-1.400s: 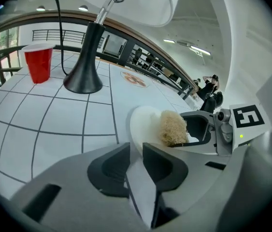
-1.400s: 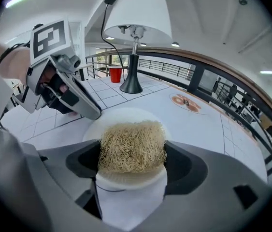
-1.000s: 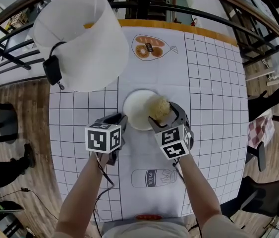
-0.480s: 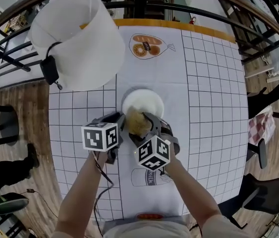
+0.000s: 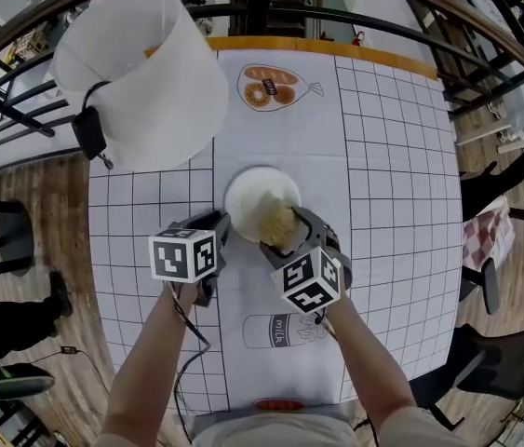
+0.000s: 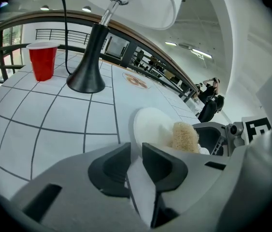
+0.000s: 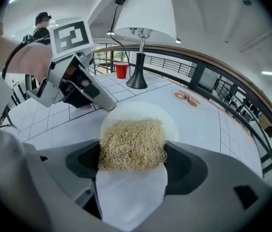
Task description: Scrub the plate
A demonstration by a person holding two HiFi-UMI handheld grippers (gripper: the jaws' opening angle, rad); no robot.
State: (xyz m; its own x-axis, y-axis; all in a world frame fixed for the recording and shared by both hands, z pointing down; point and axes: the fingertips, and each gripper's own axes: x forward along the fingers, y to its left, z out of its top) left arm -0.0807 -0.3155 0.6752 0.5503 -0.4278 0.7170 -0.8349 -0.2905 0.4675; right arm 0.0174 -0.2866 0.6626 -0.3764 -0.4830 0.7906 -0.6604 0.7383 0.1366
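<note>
Swung scrub pad (image 5: 276, 220) back rightward since 0.5 s ago, from near-left part of plate (image 5: 260, 190) to near-middle. Had it on far-right part 1 s ago, so prob. sweeping side to side. Kept plate at about same spot, mid-bench (image 5: 392, 203).

Holding pad in right gripper (image 7: 132, 161), jaws squeezed onto it from both sides: straw-coloured fibre bundle, poking out past tips, pressed on plate. Pinching plate's near-left rim w/ left gripper (image 6: 136, 154), jaws closed on thin white edge. Looks to pin plate flat to bench.

Key relation: plate straight ahead of & under right gripper. Covers only near part w/ pad; leaves bare white on far side & at right. Round, so no long axis to mind. Left gripper just beside pad on its left, nearly touching, so hardly any room that way. More room fwd & to right.

Next, prob.: push pad fwd/right over uncovered far part, keeping pressure down. Could bump left gripper if sweeping left again. Could shove plate out of pinch if pressing too hard fwd.

Well apart at far left of bench: lamp (image 5: 141, 73) & red cup (image 6: 43, 59); not in way.
</note>
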